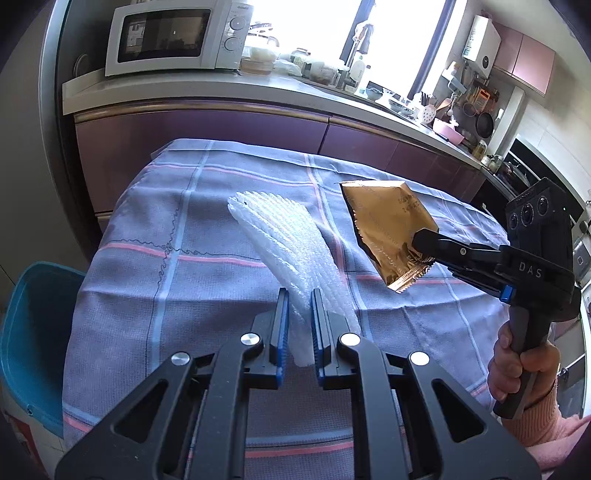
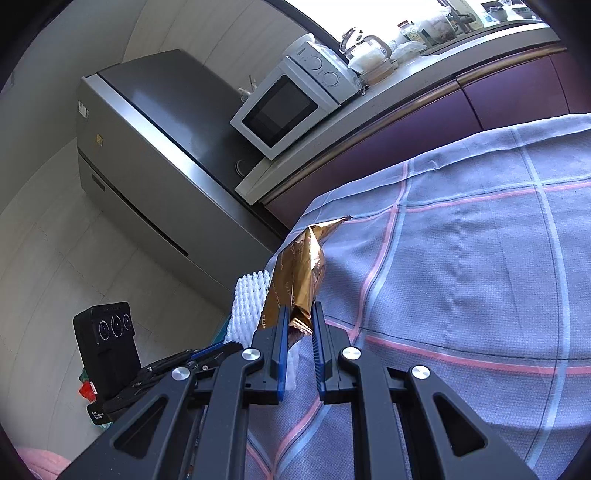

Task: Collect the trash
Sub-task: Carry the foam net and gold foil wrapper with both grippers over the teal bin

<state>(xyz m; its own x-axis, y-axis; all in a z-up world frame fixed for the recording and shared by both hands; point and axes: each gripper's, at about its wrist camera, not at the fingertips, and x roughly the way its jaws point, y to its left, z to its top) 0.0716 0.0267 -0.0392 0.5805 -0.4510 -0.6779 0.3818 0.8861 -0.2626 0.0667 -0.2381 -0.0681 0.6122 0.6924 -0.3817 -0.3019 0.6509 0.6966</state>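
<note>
My left gripper (image 1: 300,295) is shut on a white foam net sleeve (image 1: 280,236), which sticks out ahead of the fingers above the checked tablecloth (image 1: 184,288). To its right, my right gripper (image 1: 419,236) is shut on the lower corner of a gold foil wrapper (image 1: 384,221), held up off the cloth. In the right wrist view the right gripper (image 2: 300,308) pinches the crumpled gold foil wrapper (image 2: 299,266). The white foam net sleeve (image 2: 247,302) and the left gripper's black body (image 2: 107,343) show just to its left.
A blue bin (image 1: 33,332) stands at the table's left edge. Behind the table run purple cabinets (image 1: 221,129) with a white microwave (image 1: 166,35) on the counter. A grey fridge (image 2: 155,147) stands at the left. A hand in a pink sleeve (image 1: 517,369) grips the right handle.
</note>
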